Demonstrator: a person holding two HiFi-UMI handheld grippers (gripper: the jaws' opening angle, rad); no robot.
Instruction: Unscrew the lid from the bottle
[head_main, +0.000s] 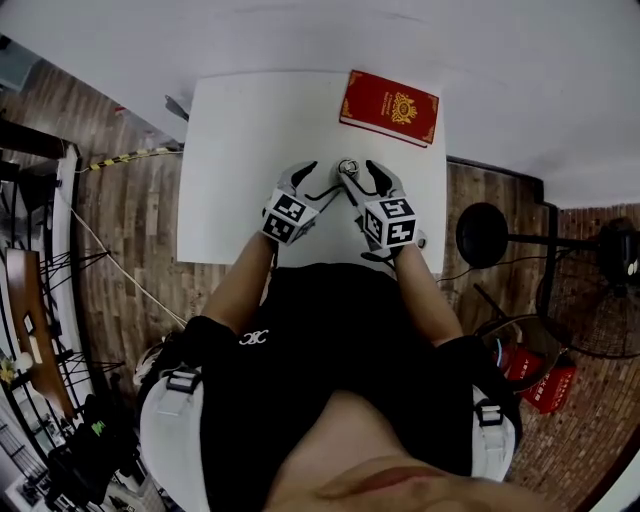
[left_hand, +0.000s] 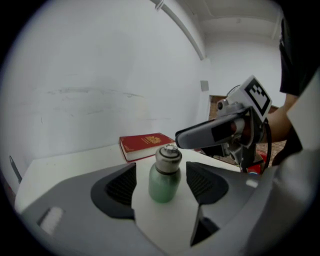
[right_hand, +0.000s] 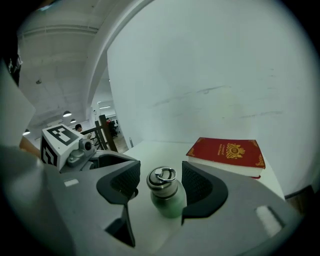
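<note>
Ana: Black shirt (head_main: 330, 330) fills the lower middle of the head view, closest to the lens, and both forearms (head_main: 245, 280) reach up the frame to the white table (head_main: 225, 140). What are the tools doing?

Ben: Both have their jaws apart. The left gripper (head_main: 318, 182) and right gripper (head_main: 362, 178) meet tip to tip just above the frame's centre, and the bottle (head_main: 347, 168) sits right where they meet.

Ana: Is either one squeezing it?

Ben: No. The left gripper view has the bottle in the lower middle, with bare table on both sides between it and the pads (left_hand: 120, 187). The right gripper view also has it in the lower middle, with a clear gap on the left and the right-hand pad very close. I see no pressing there.

Ana: Why bracket it from two sides?

Ben: My guess is that one tool is meant to clamp the green body (left_hand: 162, 187) so it cannot spin, and the other to take the metal lid (right_hand: 161, 181) and twist. Coming in from opposite sides leaves each one room to work.

Ana: And how does the bottle stand?

Ben: Upright on its base, long axis vertical, lid pointing straight up with a small ring (right_hand: 162, 174) lying on top. The lid looks fully seated, so I judge the unscrewing has not begun.

Ana: Anything else nearby?

Ben: Only a red book (head_main: 390, 107), lying flat toward the upper right of the head view — well clear of the bottle.
</note>
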